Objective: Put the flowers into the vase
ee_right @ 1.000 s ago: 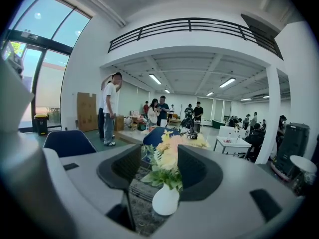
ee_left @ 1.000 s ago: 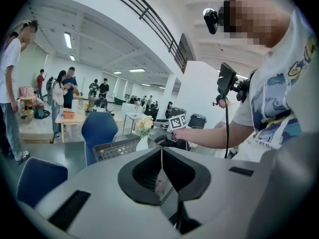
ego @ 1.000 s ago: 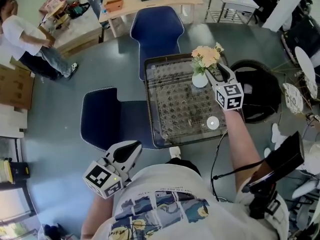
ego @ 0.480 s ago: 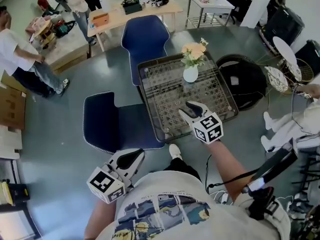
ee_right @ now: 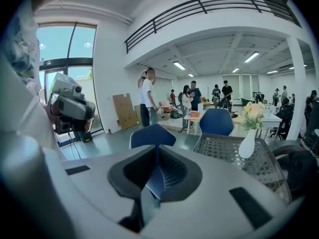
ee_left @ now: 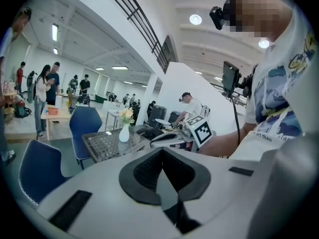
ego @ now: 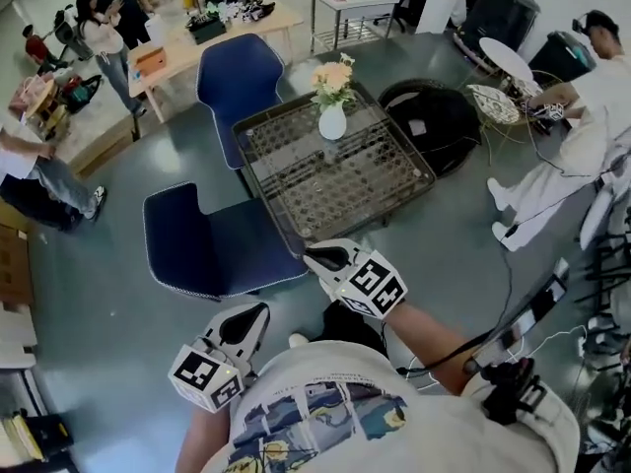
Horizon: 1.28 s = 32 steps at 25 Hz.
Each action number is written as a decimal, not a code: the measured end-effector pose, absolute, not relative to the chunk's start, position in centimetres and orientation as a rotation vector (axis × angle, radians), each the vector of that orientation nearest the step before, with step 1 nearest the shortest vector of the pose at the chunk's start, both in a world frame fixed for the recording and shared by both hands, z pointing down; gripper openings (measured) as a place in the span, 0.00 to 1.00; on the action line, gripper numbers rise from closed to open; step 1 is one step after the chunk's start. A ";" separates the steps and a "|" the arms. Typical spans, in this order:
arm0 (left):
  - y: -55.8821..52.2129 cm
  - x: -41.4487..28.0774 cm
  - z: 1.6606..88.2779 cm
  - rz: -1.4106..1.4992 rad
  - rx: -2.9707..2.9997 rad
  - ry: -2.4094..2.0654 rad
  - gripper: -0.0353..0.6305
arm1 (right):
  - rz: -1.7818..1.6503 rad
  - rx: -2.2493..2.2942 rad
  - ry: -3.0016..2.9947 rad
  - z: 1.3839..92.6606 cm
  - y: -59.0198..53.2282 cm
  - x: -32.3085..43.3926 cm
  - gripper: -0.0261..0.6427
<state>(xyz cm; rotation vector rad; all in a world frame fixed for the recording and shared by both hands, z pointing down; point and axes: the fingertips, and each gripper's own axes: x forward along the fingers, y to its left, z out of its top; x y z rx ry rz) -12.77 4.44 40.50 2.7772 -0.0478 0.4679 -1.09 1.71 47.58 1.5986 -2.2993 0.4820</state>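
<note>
A white vase (ego: pixel 332 122) with peach and yellow flowers (ego: pixel 333 75) in it stands upright at the far edge of the mesh-topped table (ego: pixel 389 180). It also shows in the left gripper view as the vase (ee_left: pixel 124 133) and in the right gripper view as the vase (ee_right: pixel 247 144) with its flowers (ee_right: pixel 253 110). My right gripper (ego: pixel 321 257) hovers just off the table's near corner, far from the vase. Its jaws have just been closing and stand shut with nothing between them. My left gripper (ego: pixel 253 315) is low by my body, shut and empty.
Two blue chairs (ego: pixel 237 72) (ego: pixel 212 244) stand left of the table. A black round seat (ego: pixel 434 121) and a white side table (ego: pixel 508 62) lie to the right, near a seated person (ego: pixel 567 146). Several people stand by a wooden table (ego: pixel 187 52) at the back.
My right gripper has drawn back from beside the vase to the table's near corner, and its jaws have closed. The left gripper shifted slightly. The flowers stay in the vase.
</note>
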 end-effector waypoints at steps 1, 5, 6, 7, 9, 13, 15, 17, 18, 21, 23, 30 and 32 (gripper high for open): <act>4.6 -13.5 40.4 0.471 2.775 -0.048 0.07 | 0.461 1.598 -2.298 47.0 2.2 -2.3 0.08; 6.3 -15.2 40.5 0.488 2.766 -0.008 0.07 | 0.398 1.585 -2.296 45.4 4.3 -5.5 0.07; 6.8 -15.3 40.5 0.496 2.771 0.008 0.07 | 0.404 1.575 -2.301 45.1 4.8 -6.3 0.07; 7.3 -15.3 40.5 0.504 2.777 0.023 0.07 | 0.407 1.563 -2.302 44.9 5.2 -7.0 0.07; 8.0 -15.5 40.5 0.509 2.786 0.040 0.07 | 0.397 1.539 -2.298 45.0 6.0 -8.4 0.07; 8.1 -16.0 40.4 0.487 2.788 0.037 0.07 | 0.390 1.548 -2.318 44.6 6.8 -10.2 0.06; 8.5 -15.9 40.4 0.494 2.789 0.052 0.07 | 0.382 1.544 -2.329 44.2 7.0 -10.7 0.06; 8.7 -15.8 40.4 0.496 2.786 0.062 0.07 | 0.372 1.533 -2.331 44.0 7.0 -11.0 0.06; 8.7 -15.8 40.4 0.493 2.785 0.061 0.07 | 0.369 1.529 -2.332 44.0 7.0 -11.0 0.06; 8.6 -15.6 40.3 0.484 2.784 0.059 0.07 | 0.357 1.516 -2.330 43.9 7.0 -11.2 0.06; 8.9 -15.5 40.4 0.485 2.782 0.068 0.07 | 0.350 1.511 -2.332 43.8 7.0 -11.2 0.06; 9.1 -14.6 40.6 0.489 2.782 0.091 0.07 | 0.340 1.515 -2.325 43.8 7.2 -10.3 0.06; 9.0 -14.5 40.6 0.493 2.779 0.097 0.07 | 0.333 1.516 -2.310 43.7 7.2 -10.0 0.06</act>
